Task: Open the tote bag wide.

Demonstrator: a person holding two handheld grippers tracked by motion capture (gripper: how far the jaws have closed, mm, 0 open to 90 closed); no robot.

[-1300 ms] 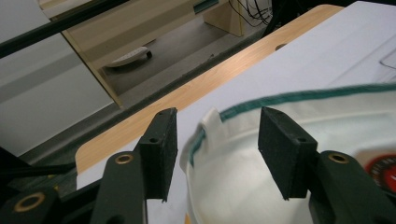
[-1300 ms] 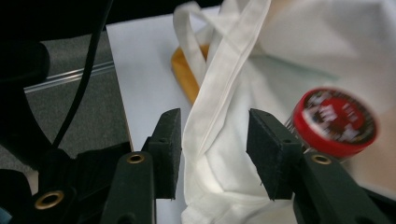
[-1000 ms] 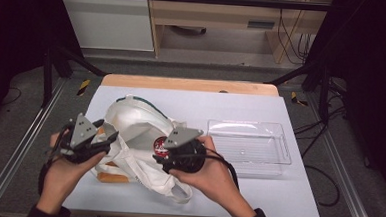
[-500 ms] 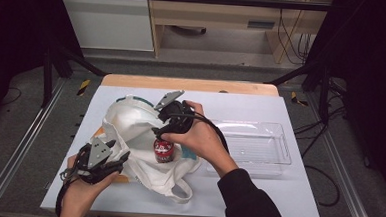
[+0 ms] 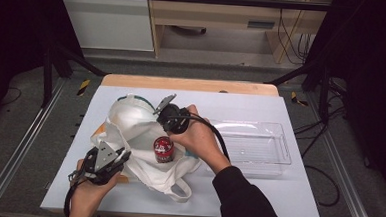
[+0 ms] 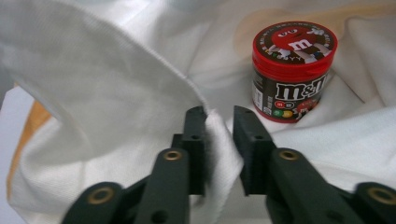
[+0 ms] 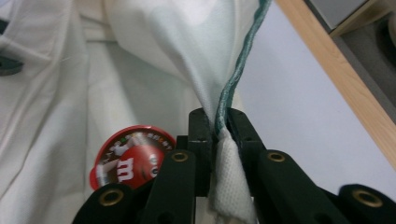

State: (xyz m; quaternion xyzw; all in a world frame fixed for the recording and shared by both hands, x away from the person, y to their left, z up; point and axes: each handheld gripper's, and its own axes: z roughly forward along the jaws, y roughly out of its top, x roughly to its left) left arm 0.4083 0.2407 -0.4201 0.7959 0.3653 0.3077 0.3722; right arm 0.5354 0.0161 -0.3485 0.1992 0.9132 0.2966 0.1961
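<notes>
— How does the bag look?
— White cloth bag (image 5: 135,130), crumpled on the desk (image 5: 276,193); the left claw (image 6: 219,126), jaws just closed, pinches its near rim.
— And the right claw (image 7: 217,123)?
— Just clamped on the green-trimmed far rim; a red-lidded candy jar (image 5: 163,149) stands between the claws.

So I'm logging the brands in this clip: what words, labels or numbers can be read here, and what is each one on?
"m&m" in white letters: on the side of the red-lidded jar, cut off at the jar's edge.
"m": white letter on the red candy figure printed on the jar's lid.
Small print along the lid's rim and the label strip on the jar's side: too small and blurred to read.
White cloth bag: no readable print.
</notes>
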